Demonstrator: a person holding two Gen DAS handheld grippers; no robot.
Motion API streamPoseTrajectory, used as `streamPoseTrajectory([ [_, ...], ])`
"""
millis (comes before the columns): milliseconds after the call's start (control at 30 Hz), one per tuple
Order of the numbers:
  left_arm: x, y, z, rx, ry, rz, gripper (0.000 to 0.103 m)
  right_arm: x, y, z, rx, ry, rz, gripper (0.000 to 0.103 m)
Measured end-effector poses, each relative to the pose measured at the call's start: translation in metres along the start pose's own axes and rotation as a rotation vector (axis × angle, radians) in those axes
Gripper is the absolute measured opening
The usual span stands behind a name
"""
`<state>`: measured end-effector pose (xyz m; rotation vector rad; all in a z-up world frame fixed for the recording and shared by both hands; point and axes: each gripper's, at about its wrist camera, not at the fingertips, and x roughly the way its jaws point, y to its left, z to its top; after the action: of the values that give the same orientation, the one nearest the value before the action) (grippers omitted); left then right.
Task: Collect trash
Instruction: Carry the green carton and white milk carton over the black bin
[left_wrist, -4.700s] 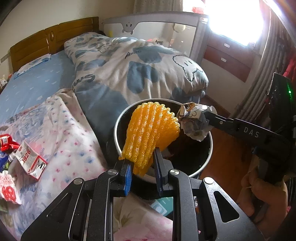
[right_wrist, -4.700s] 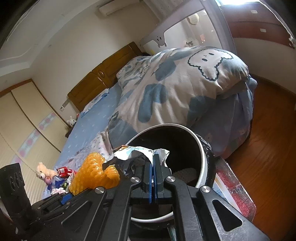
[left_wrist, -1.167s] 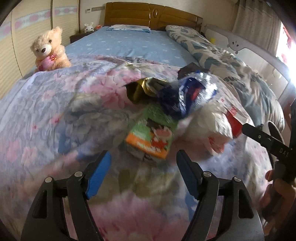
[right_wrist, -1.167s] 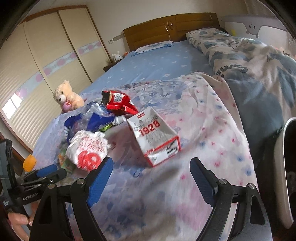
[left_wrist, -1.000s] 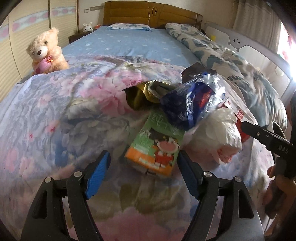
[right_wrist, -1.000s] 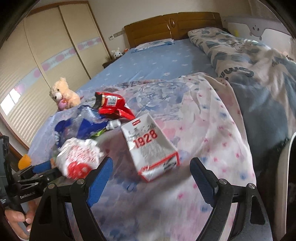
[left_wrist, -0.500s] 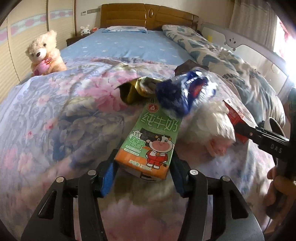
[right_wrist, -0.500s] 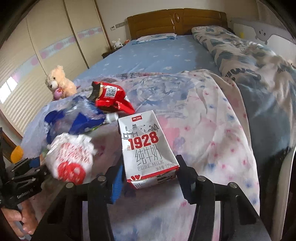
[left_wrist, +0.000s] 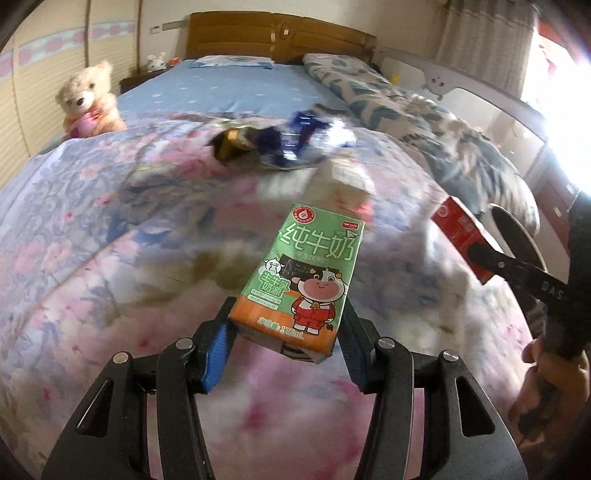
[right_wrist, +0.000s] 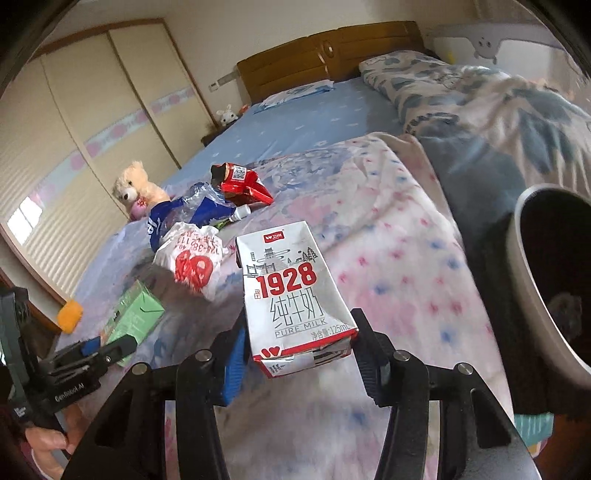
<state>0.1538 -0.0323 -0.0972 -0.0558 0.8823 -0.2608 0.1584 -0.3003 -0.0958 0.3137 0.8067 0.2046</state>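
My left gripper is shut on a green and orange milk carton and holds it above the floral quilt. My right gripper is shut on a white and red "1928" milk carton, also lifted; in the left wrist view it shows as a red carton at the right. More trash lies on the quilt: a crumpled white bag with red print, a blue plastic wrapper and a red snack bag. The black trash bin stands at the bed's right side.
A teddy bear sits at the quilt's left edge. A patterned duvet is piled on the right of the bed. The wooden headboard is at the far end. Wardrobe doors line the left wall.
Both grippers closed on their cartons and lifted them off the quilt, pulling back from the trash pile. Earlier both were open over the pile.
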Motion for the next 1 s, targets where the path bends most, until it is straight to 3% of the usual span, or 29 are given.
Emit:
streamPoseTrajectory([
  [433, -0.003, -0.078, 0.003, 0.129, -0.004, -0.105, 0.051, -0.055, -0.039, -0.03, 0.098, -0.068, -0.023, 0.052],
  [1000, -0.001, -0.152, 0.01, 0.255, -0.016, -0.18, 0.051, -0.103, -0.086, -0.044, 0.195, -0.142, -0.083, 0.052],
])
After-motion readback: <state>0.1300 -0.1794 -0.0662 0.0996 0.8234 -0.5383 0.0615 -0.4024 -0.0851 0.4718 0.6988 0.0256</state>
